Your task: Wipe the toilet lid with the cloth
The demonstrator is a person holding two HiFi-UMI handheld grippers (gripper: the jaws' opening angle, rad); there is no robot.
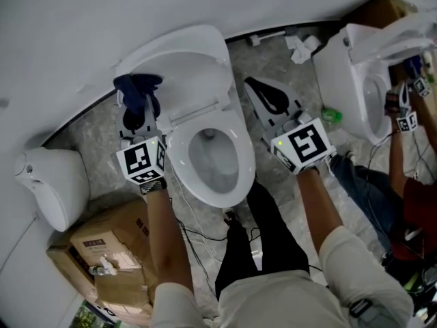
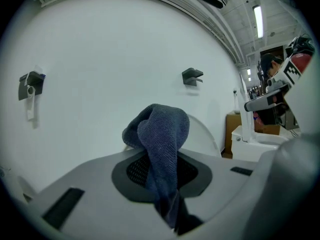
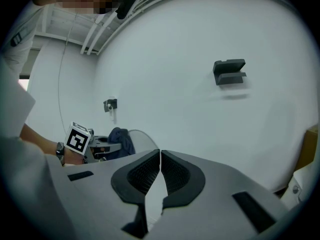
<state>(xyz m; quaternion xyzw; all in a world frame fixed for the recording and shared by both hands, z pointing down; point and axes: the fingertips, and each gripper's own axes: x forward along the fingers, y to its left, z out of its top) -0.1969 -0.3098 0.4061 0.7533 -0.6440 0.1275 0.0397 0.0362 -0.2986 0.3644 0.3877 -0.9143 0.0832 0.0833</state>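
right gripper: jaws pressed together, empty, right of the bowl | left gripper: pinching the cloth, bunched above its jaws | toilet lid: raised, cloth at its left edge, contact unclear | step: flatten cloth onto lid, sweep overlapping strokes edge to edge, grip firm

glossy white ceramic toilet lid; rough dark-blue woven cloth.

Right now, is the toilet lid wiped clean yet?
Not yet, it seems. Done: left gripper grips the blue cloth. In hand: cloth sits by the raised lid, at its left edge; touching, I can't tell. Left: the wiping itself; right gripper is shut, empty.
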